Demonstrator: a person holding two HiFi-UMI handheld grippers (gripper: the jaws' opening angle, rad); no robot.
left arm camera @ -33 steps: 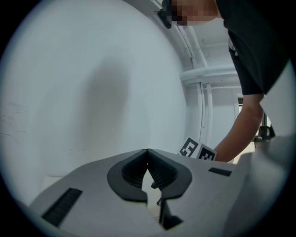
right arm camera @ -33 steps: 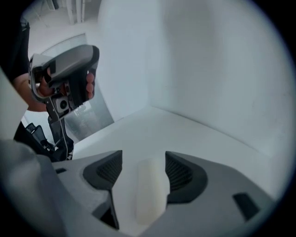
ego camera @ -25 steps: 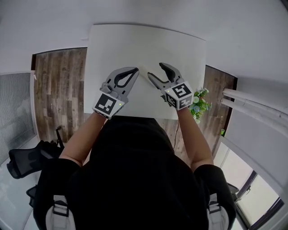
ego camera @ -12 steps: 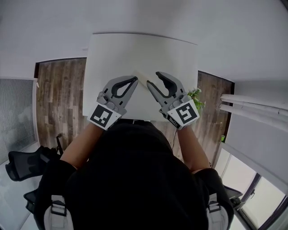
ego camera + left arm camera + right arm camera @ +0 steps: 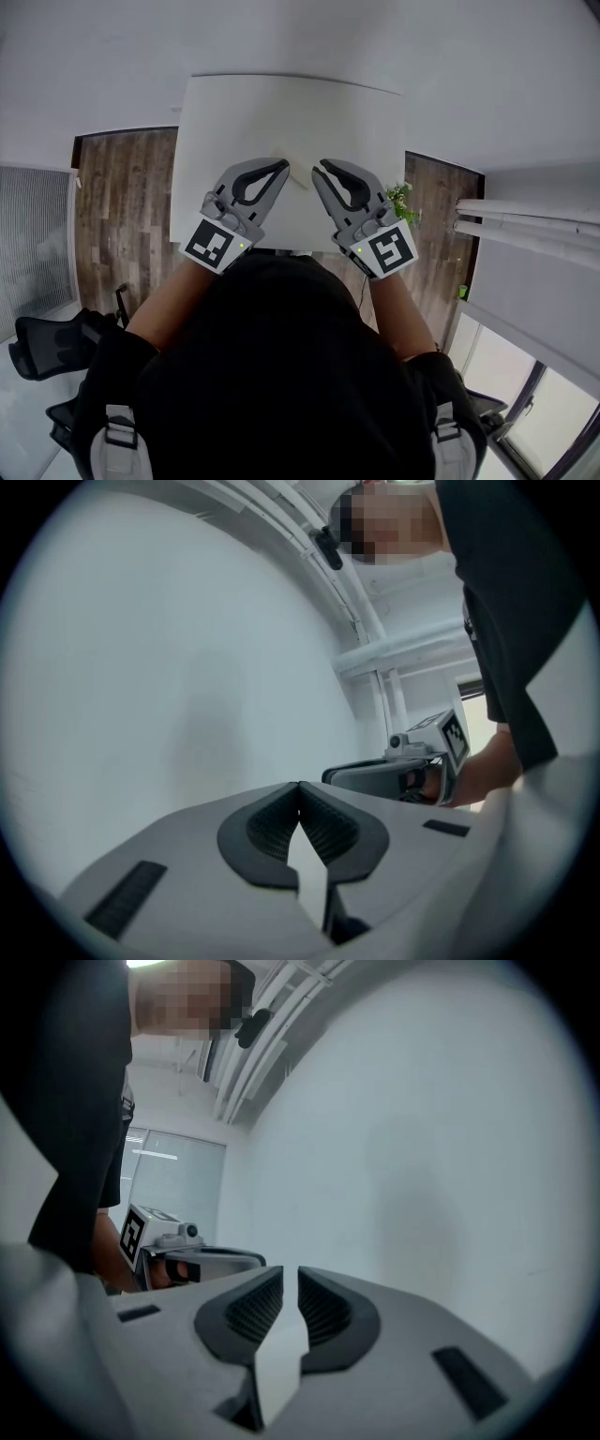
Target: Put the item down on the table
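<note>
A thin pale cream item (image 5: 296, 172), hard to tell from the white table (image 5: 281, 103), lies between the two gripper tips near the table's front edge. My left gripper (image 5: 283, 167) (image 5: 300, 786) is shut, its tips touching at the item's left end; no frame shows anything pinched between them. My right gripper (image 5: 319, 169) (image 5: 291, 1274) is closing just right of the item. A narrow gap still shows between its ribbed pads (image 5: 323, 1309), with nothing in it. Each gripper view shows the other gripper off to the side.
The table is small, and wooden floor (image 5: 122, 206) lies on both sides of it. A potted plant (image 5: 401, 199) stands off the table's right edge. A dark office chair (image 5: 47, 342) is at lower left. White pipes (image 5: 525, 220) run along the right.
The right gripper's jaws have narrowed from wide open to almost closed. Both grippers have drawn back a little toward the table's front edge. The left gripper stayed shut.
</note>
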